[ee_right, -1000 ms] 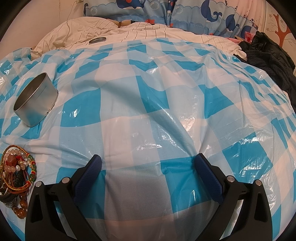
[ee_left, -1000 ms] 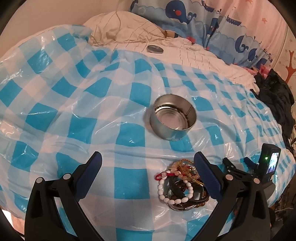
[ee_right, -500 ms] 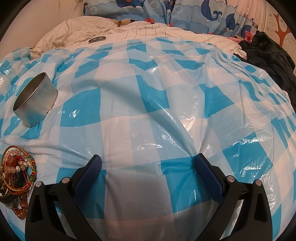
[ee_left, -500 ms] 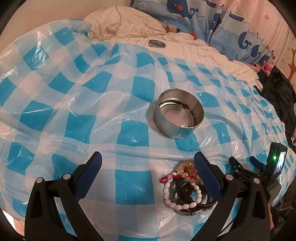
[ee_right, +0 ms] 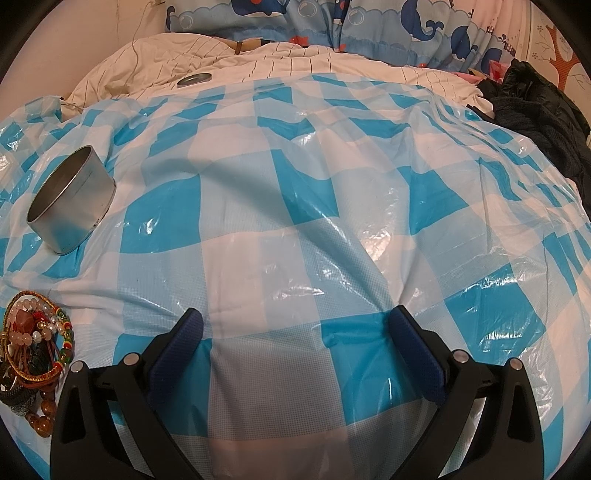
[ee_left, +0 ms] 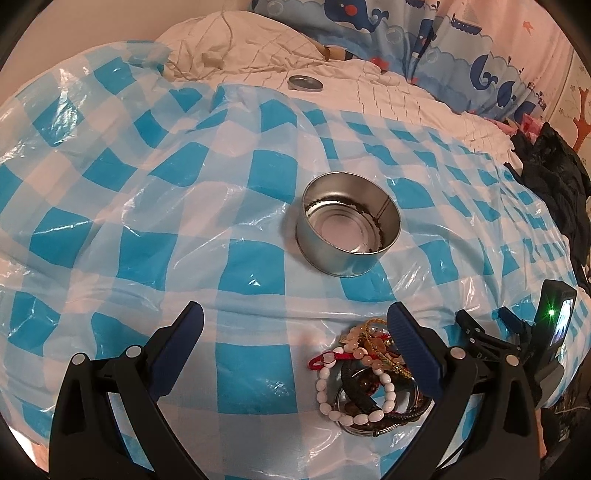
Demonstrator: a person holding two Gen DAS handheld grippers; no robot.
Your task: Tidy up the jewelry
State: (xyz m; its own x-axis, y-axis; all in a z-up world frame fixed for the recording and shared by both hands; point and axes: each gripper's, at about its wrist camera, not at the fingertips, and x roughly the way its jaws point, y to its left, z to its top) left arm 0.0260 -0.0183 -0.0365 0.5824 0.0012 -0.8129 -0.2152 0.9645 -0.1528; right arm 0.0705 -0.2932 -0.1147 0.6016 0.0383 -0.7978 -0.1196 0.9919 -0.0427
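Observation:
A pile of bead bracelets and bangles [ee_left: 365, 380] lies on the blue-and-white checked plastic sheet, partly under the right finger of my left gripper [ee_left: 295, 321], which is open and empty above it. An empty round metal tin [ee_left: 349, 238] stands upright beyond the pile. In the right wrist view the pile [ee_right: 35, 354] is at the far left edge and the tin [ee_right: 70, 208] is at upper left. My right gripper [ee_right: 295, 325] is open and empty over bare sheet, and it also shows in the left wrist view [ee_left: 517, 343] at lower right.
A round metal lid [ee_left: 304, 83] lies on the cream bedding behind the sheet. Whale-print fabric [ee_right: 332, 26] runs along the back. Dark clothing [ee_right: 543, 110] is heaped at the right edge.
My left gripper has moved forward and slightly left, so the bracelet pile and tin sit closer and more to the right in its view. The right gripper has barely moved.

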